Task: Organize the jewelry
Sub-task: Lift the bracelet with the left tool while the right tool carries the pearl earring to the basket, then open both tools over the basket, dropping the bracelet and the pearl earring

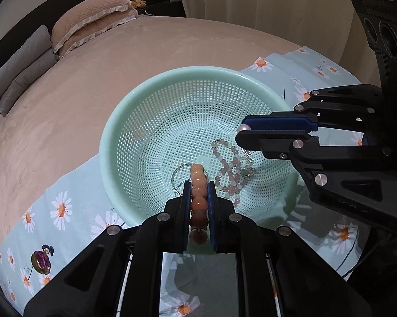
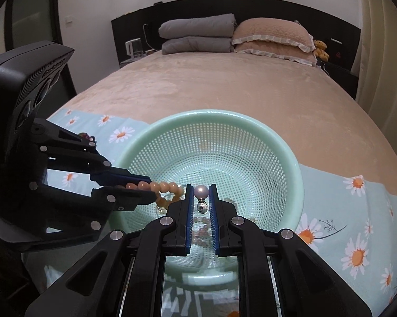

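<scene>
Left gripper [image 1: 199, 185] clenched on orange bead bracelet [image 1: 198, 182], reaching over near rim of mint basket [image 1: 111, 132]. Right gripper [image 2: 201, 192] angled in from right side, gripping pearl earring [image 2: 201, 192] above basket interior. Pink bead bracelet [image 1: 231, 169] lying on basket floor between both.

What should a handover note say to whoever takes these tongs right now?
Left tongs: shut on the orange bead bracelet, over the green basket.
Right tongs: shut on a pearl piece, also over the basket.
Done: pale pink bead bracelet and a clear bangle lie in the basket.
Left: release both pieces, then collect the iridescent brooch on the daisy cloth.
</scene>
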Demonstrator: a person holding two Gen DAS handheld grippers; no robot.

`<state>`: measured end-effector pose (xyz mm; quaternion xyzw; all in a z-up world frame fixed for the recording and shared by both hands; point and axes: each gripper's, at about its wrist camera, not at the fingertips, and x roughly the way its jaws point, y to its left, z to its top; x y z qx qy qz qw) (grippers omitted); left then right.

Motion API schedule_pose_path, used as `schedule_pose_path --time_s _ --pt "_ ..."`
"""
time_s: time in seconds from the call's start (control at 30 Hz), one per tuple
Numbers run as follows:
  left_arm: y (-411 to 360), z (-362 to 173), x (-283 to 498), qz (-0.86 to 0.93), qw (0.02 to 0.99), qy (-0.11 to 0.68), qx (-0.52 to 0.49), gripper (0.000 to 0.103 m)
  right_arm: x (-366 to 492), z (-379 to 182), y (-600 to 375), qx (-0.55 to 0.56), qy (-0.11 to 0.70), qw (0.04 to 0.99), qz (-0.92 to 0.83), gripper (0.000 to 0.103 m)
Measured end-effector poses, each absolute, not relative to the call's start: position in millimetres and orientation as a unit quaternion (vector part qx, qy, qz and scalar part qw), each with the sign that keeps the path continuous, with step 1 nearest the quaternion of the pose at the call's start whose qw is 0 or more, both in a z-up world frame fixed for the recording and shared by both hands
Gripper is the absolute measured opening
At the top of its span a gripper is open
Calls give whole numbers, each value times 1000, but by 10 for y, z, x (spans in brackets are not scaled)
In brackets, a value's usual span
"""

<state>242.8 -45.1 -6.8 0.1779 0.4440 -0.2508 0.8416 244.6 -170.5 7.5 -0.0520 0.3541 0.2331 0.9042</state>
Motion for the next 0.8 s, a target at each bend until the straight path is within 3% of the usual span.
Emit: schedule_pose_path --time_s 0.57,0.63,0.7,0.8 --pt "-575 -337 2660 -249 831 465 180 13 2663 -156 -1682 -55 361 906 212 12" --pt "-541 -294 2625 -244 834 461 181 21 2646 -129 -1712 -46 360 908 210 12" --pt "-495 -241 2605 -235 840 456 178 58 2639 -102 -1736 -42 359 910 204 18" --pt "-413 -140 2570 -227 849 447 169 73 2608 -27 -1783 -35 349 917 191 37"
